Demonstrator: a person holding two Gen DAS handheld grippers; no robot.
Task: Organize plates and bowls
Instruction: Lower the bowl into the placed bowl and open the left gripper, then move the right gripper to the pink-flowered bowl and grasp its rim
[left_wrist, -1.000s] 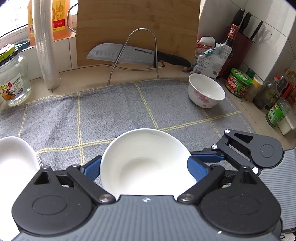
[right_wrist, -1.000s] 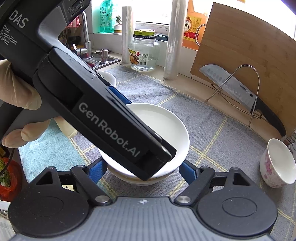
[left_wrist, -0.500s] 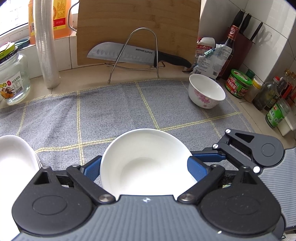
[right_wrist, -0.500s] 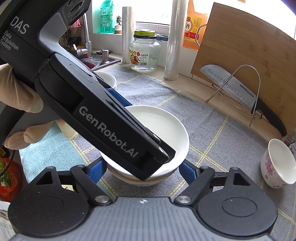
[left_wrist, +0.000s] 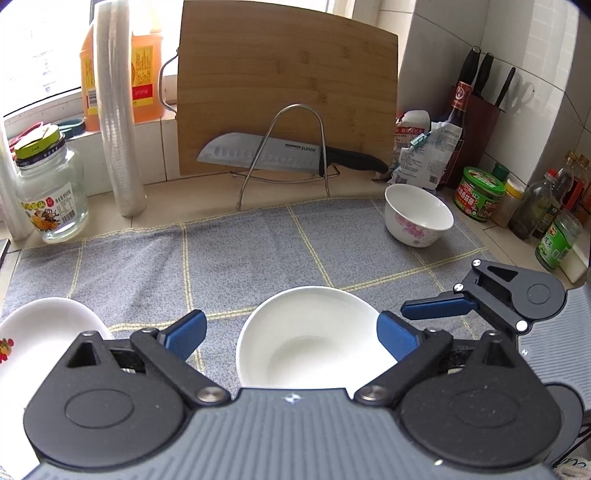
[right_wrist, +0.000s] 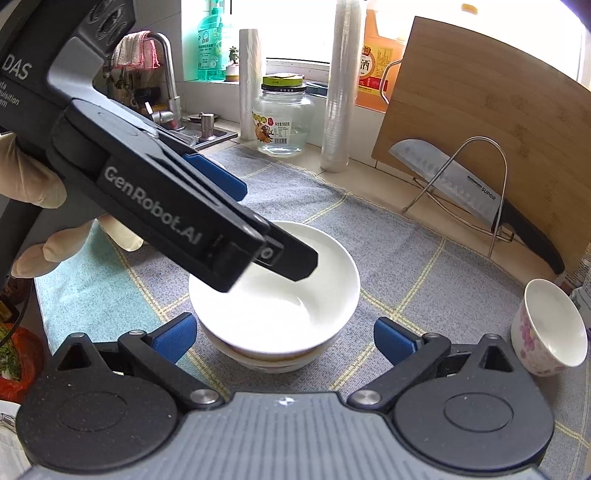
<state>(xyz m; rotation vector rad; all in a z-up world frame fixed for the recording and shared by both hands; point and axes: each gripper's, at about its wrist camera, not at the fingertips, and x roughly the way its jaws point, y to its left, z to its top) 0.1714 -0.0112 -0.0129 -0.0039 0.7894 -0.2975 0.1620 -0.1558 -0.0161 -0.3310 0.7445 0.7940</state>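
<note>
Left wrist view: left gripper (left_wrist: 291, 334) jaws opening; white bowl (left_wrist: 314, 343) sits between the blue pads, left pad clear of the rim, right pad just beside it, contact uncertain. Right gripper (right_wrist: 282, 336) jaws also opening, both pads apart from the bowl, nothing gripped. Bowl rests nested on another bowl (right_wrist: 266, 360) on the grey cloth (left_wrist: 258, 251). Flowered bowl (left_wrist: 417, 219) stands apart at the cloth's far right corner. White dish (left_wrist: 40, 332) at left edge. Knife (left_wrist: 280, 153) on wire rack before cutting board (left_wrist: 288, 92).
</note>
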